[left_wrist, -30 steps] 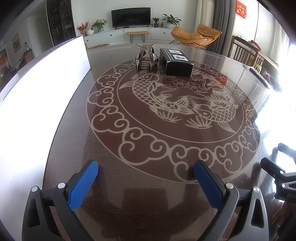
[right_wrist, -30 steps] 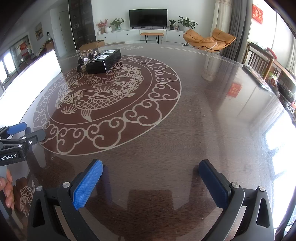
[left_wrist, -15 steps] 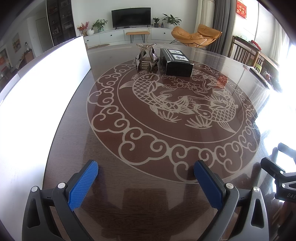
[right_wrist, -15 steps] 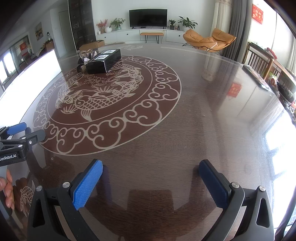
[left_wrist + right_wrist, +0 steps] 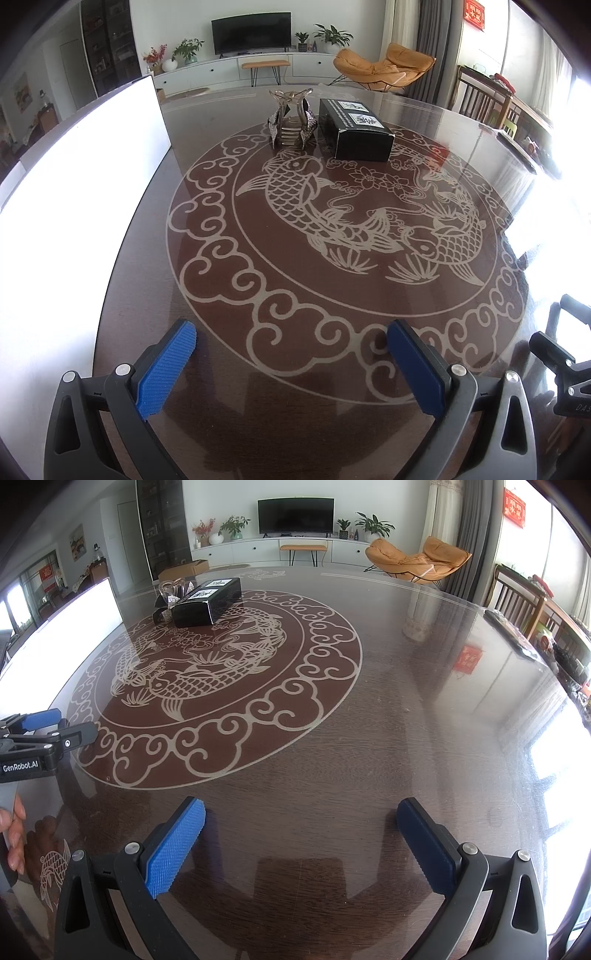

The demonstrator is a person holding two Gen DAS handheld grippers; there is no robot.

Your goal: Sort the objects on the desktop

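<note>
Nothing has moved — both grippers, left [image 5: 291, 363] and right [image 5: 301, 843], hover spread and empty, well short of the box [image 5: 354, 129], sorting unstarted.

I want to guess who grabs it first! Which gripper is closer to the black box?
Probably the left gripper: the black box sits almost straight ahead of it. From the right gripper the box lies far off to the left. Both are open, well short.

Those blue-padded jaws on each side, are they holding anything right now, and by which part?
Nothing is held. The left gripper and the right gripper both stand with jaws wide apart over the bare table. The black box sits untouched far across it.
</note>
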